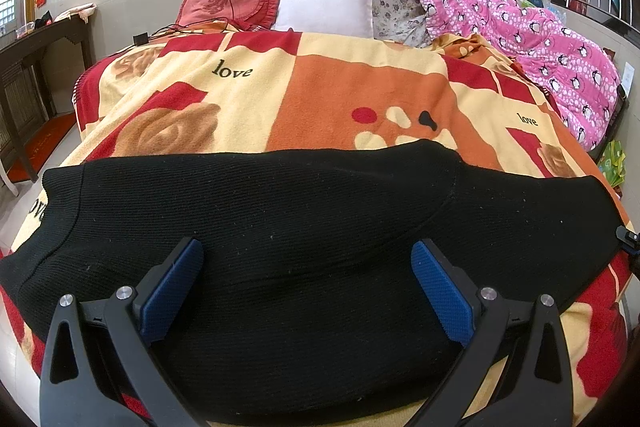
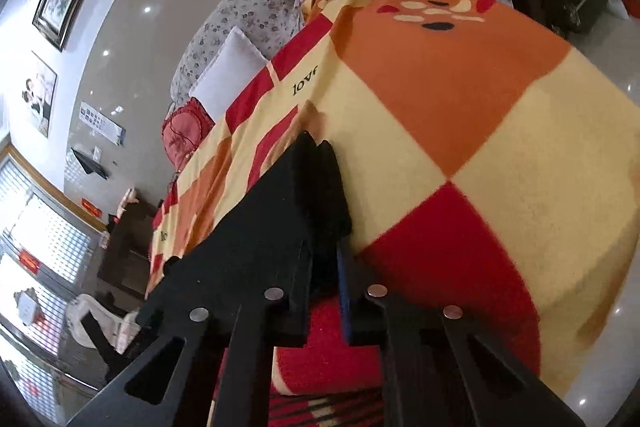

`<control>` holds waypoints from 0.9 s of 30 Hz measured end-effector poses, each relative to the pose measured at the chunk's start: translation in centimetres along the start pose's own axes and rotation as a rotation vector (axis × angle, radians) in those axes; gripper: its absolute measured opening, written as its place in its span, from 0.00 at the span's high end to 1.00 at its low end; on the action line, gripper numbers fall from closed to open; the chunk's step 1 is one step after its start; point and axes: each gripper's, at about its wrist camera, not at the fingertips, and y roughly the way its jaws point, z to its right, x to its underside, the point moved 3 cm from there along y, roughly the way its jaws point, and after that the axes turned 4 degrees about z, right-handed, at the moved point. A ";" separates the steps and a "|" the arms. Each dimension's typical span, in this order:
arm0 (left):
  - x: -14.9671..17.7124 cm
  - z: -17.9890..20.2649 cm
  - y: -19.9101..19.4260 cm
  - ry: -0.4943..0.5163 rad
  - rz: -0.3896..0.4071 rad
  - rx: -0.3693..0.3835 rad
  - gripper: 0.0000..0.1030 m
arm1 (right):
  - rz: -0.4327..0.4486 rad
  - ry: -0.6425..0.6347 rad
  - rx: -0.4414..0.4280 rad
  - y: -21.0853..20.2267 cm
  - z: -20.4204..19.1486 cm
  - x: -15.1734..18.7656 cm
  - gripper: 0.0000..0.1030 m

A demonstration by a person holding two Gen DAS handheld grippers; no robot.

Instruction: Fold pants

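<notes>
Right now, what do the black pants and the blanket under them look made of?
Black pants: apparently ribbed knit, matte; fine parallel ribs and specks of lint show. "love" blanket: likely fleece or brushed plush; fuzzy, soft-edged nap, no sheen. The exact fibre of either cannot be told.

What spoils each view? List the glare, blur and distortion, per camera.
Left wrist view: sharp, evenly lit; fisheye bows the black pants and blanket; dark vignette in the corners; the open left hand-held gripper is crisp. Right wrist view: tilted, slightly soft; lamp glare dots the glossy wall; the right hand-held gripper hides much of the fabric it pinches.
</notes>
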 end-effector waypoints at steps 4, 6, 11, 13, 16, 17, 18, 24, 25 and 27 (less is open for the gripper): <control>0.0 -0.1 0.0 0.004 0.002 -0.004 0.00 | 0.032 -0.023 -0.005 -0.2 -0.1 0.3 0.92; 0.0 -0.1 0.0 0.001 0.002 -0.002 0.00 | 0.043 -0.037 0.001 -0.2 -0.2 0.4 0.92; 0.0 0.1 0.0 0.011 -0.002 -0.013 0.00 | 0.030 -0.045 0.004 -0.1 -0.3 0.1 0.92; 0.0 0.1 0.0 0.017 -0.004 -0.024 0.00 | 0.017 -0.060 0.021 0.0 -0.6 -0.1 0.91; 0.0 0.5 0.1 0.045 -0.006 -0.058 0.00 | 0.041 -0.156 0.053 -0.7 -3.2 -0.8 0.92; 0.0 0.4 0.0 0.046 -0.002 -0.060 0.00 | 0.050 -0.182 0.044 -0.9 -4.0 -0.9 0.92; -0.1 0.3 -0.1 0.036 0.004 -0.056 0.00 | 0.065 -0.230 0.011 -1.4 -5.9 -1.2 0.92; -0.4 -2.7 -4.7 -0.124 0.204 -0.178 0.00 | 0.016 -0.432 -0.229 0.1 -16.3 0.2 0.92; -0.3 -3.2 -5.1 -0.144 0.221 -0.192 0.00 | 0.005 -0.456 -0.260 0.5 -17.6 0.7 0.92; -0.1 -3.9 -5.0 -0.165 0.214 -0.207 0.00 | -0.040 -0.533 -0.358 2.3 -21.6 2.4 0.92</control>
